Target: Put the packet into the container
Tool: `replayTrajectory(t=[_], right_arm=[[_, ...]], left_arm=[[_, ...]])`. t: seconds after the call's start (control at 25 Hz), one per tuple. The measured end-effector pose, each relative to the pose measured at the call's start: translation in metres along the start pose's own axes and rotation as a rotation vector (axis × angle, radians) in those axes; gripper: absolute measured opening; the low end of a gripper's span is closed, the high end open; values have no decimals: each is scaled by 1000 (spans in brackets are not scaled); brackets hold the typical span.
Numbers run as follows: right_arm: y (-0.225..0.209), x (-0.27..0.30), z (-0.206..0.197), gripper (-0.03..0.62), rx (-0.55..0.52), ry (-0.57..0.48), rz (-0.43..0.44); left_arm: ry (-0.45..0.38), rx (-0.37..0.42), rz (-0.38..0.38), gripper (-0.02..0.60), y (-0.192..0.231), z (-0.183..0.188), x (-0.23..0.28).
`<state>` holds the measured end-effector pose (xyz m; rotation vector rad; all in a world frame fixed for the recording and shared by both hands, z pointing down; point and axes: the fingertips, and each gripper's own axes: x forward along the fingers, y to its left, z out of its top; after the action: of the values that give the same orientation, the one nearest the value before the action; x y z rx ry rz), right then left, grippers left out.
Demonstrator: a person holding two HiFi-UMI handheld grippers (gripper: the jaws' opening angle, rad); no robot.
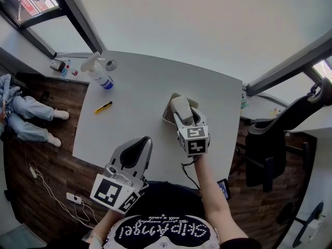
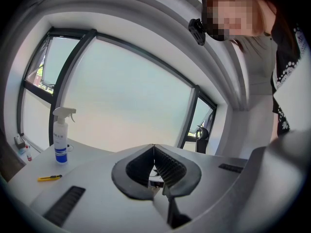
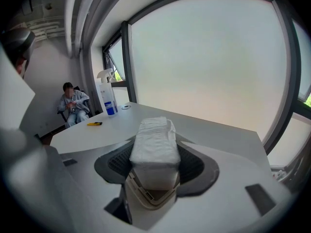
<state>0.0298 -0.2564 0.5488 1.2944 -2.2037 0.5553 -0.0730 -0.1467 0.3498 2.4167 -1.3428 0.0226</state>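
Observation:
A white, soft packet (image 1: 182,107) is clamped between the jaws of my right gripper (image 1: 183,111), which is shut on it. In the right gripper view the packet (image 3: 154,144) stands up between the ribbed pads, directly over a shallow beige container (image 3: 150,196) whose rim shows just under it. From the head view the container (image 1: 168,113) sits on the white table (image 1: 150,82), mostly hidden by the packet and gripper. My left gripper (image 1: 140,142) rests near the table's front edge, apart from both; its jaws (image 2: 154,147) meet with nothing between them.
A spray bottle (image 1: 98,71) with a blue label stands at the table's far left corner, a small round lid (image 1: 111,65) beside it. A yellow cutter (image 1: 103,107) lies on the left side. A seated person (image 3: 73,106) and a black office chair (image 1: 290,128) are off the table.

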Motion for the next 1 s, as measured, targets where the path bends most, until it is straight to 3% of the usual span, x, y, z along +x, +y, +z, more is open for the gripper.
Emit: replayTrajectory(t=[1.0], right_arm=[[6, 1, -12, 259, 15, -1, -80]], left_arm=[[-2, 2, -64, 9, -20, 2, 6]])
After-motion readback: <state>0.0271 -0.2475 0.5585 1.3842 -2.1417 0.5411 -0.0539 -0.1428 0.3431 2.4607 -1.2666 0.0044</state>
